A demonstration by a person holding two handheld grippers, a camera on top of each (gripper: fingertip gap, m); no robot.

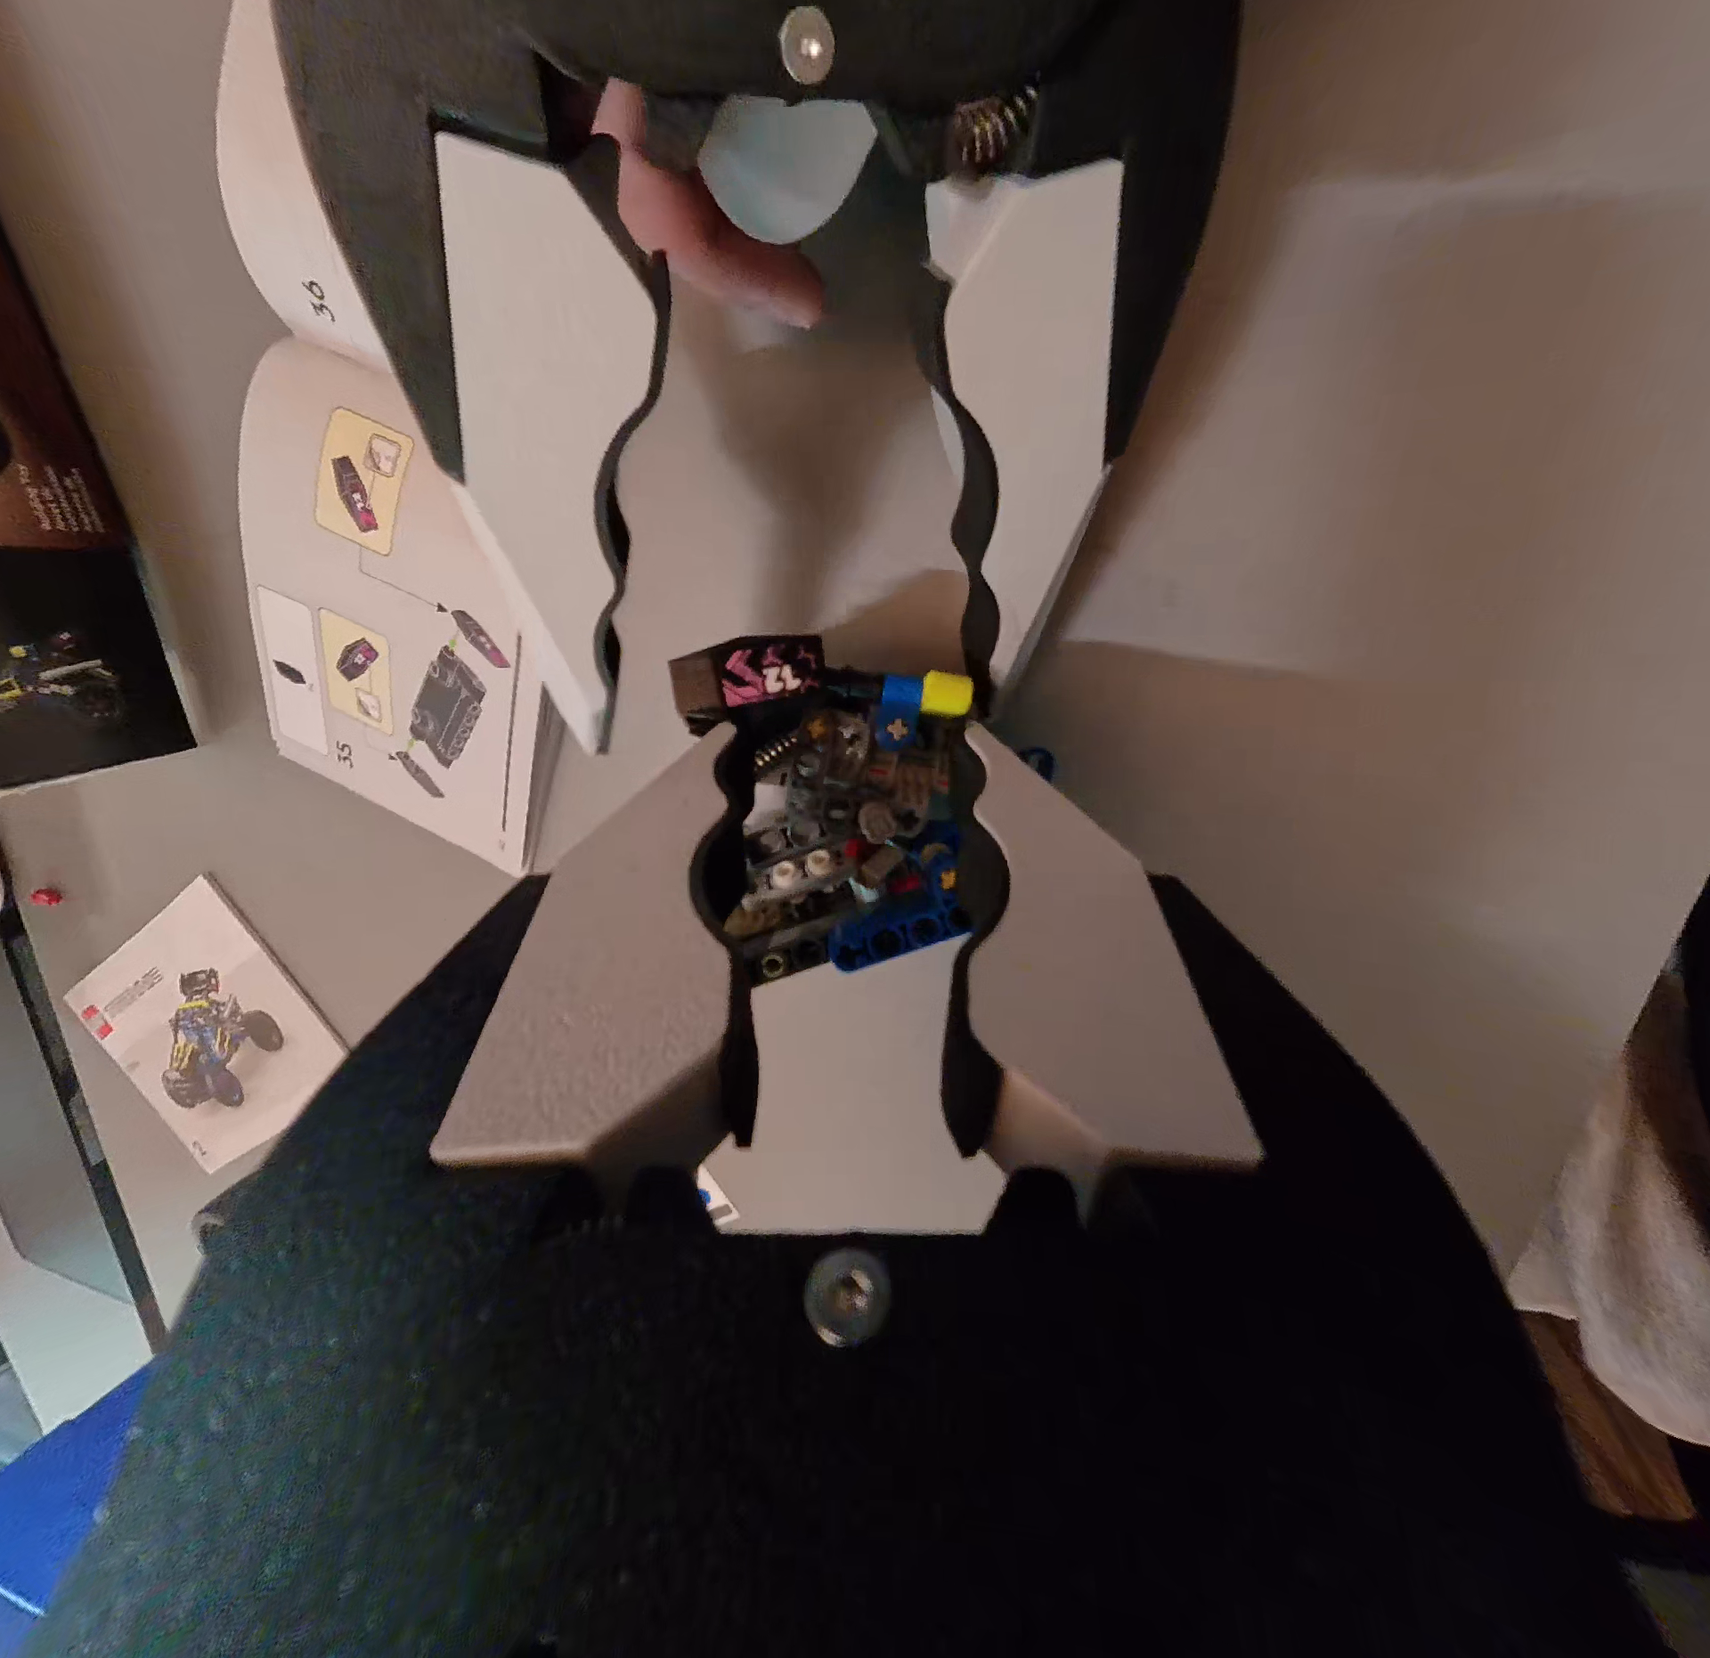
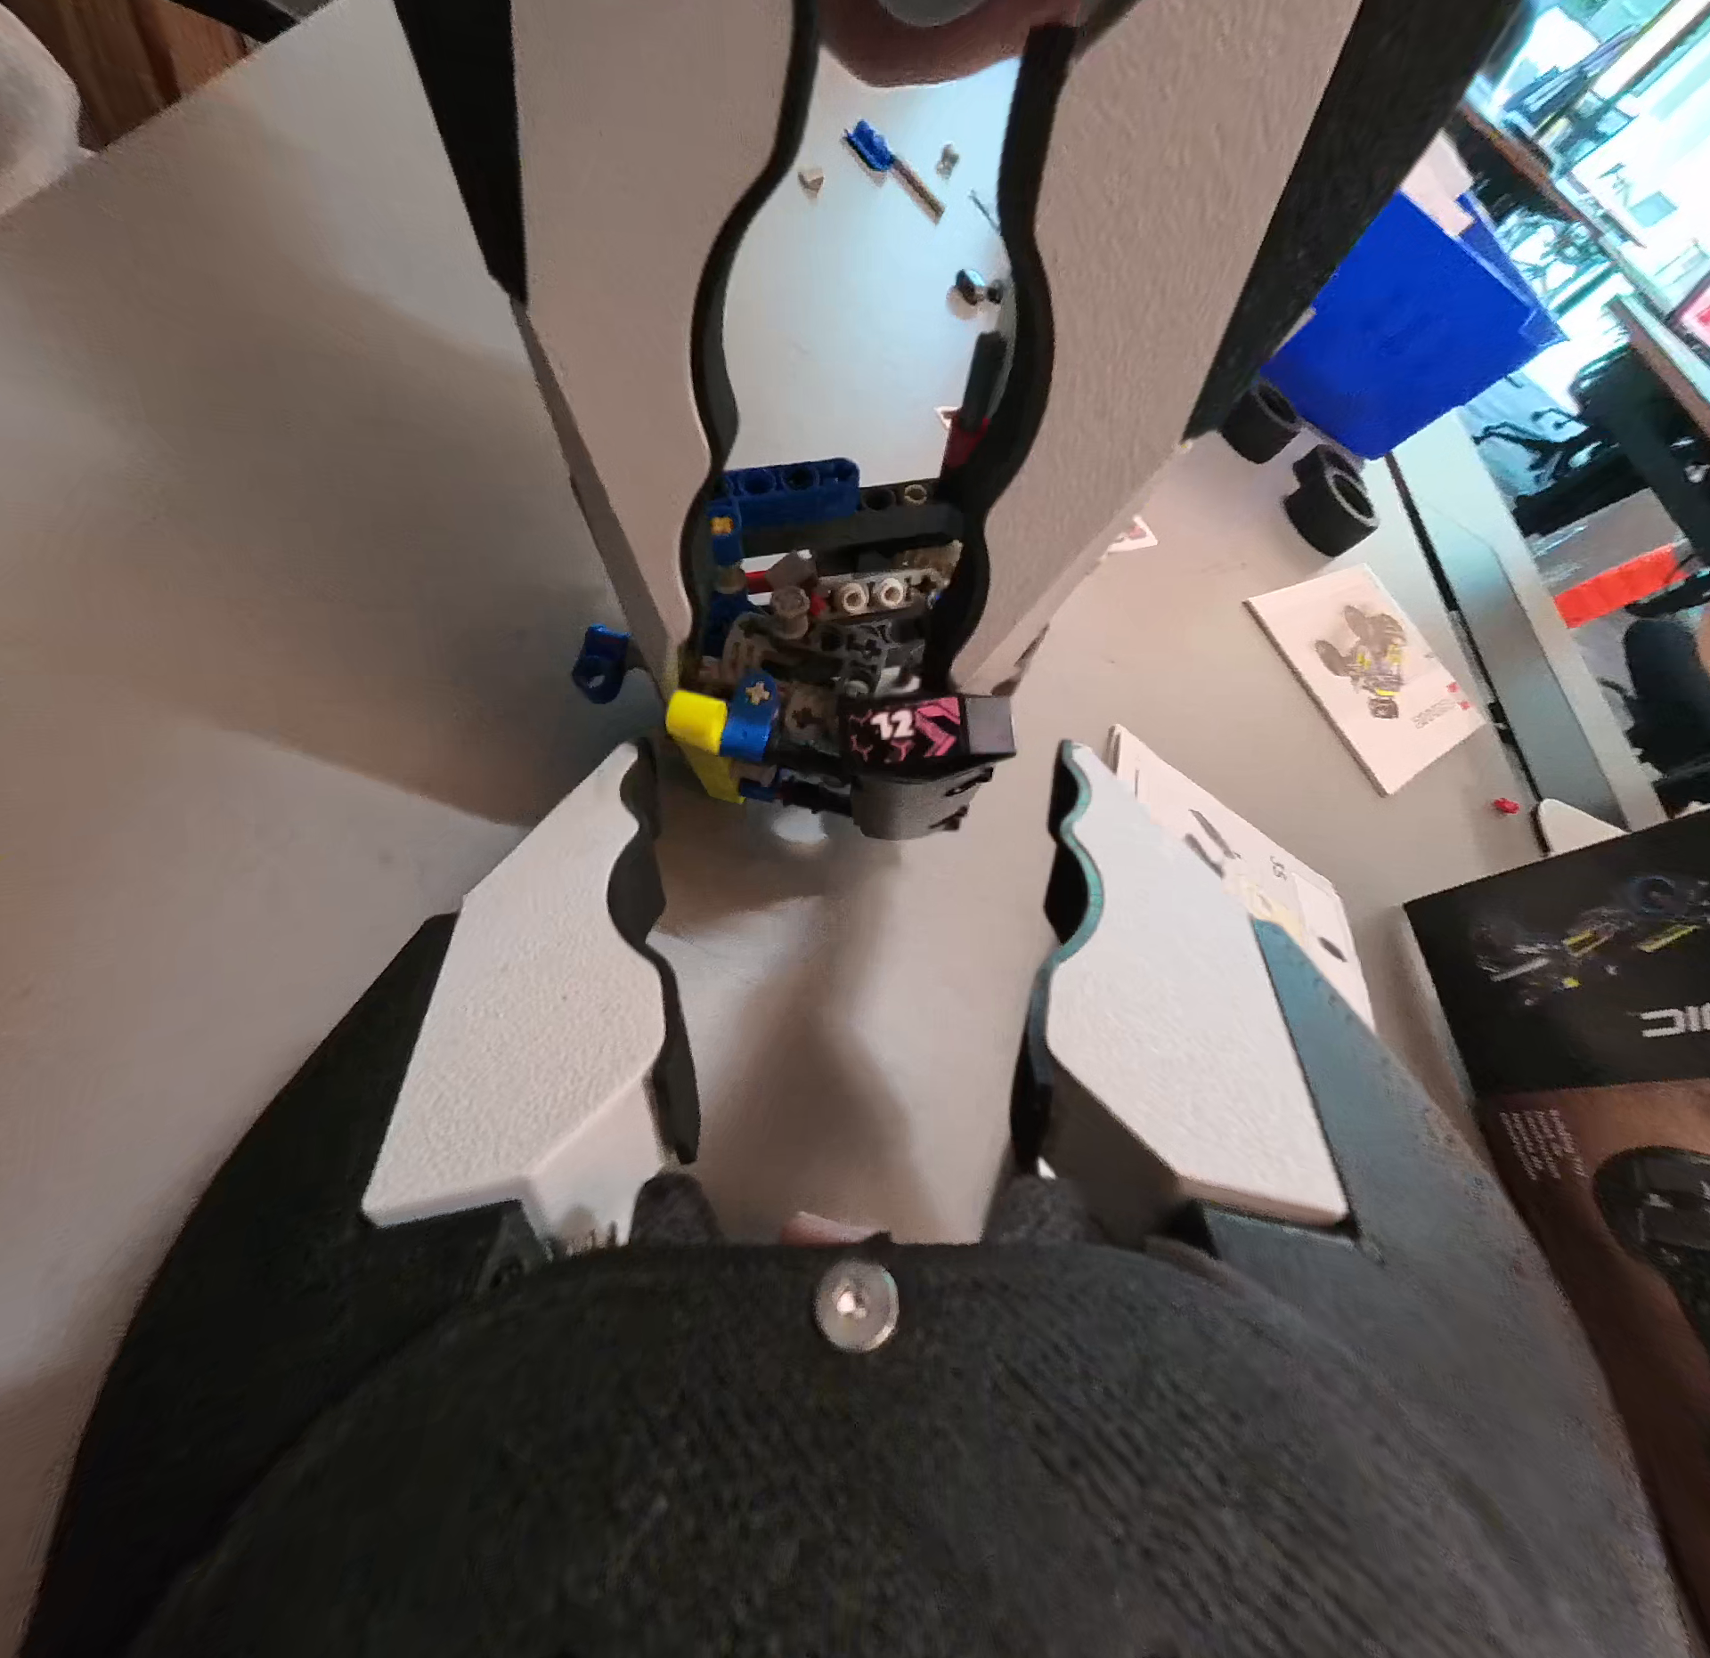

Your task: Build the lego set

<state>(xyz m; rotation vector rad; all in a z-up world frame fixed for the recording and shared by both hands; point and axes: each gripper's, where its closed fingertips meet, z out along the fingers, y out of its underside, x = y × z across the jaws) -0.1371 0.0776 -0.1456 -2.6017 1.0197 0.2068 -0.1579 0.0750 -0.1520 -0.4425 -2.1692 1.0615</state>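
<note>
— So where does the build stand?
— Partly built: the left gripper is clamped on the toy car frame above the tabletop; the right gripper gapes wide, empty, just beside it. Wheels lie loose near the far edge.

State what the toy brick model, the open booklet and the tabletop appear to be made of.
Brick model: moulded plastic, glossy, with pin holes and studs. Open booklet: printed paper, its pages curling. Tabletop: smooth matte grey, probably laminate; the look leaves it open.
</note>
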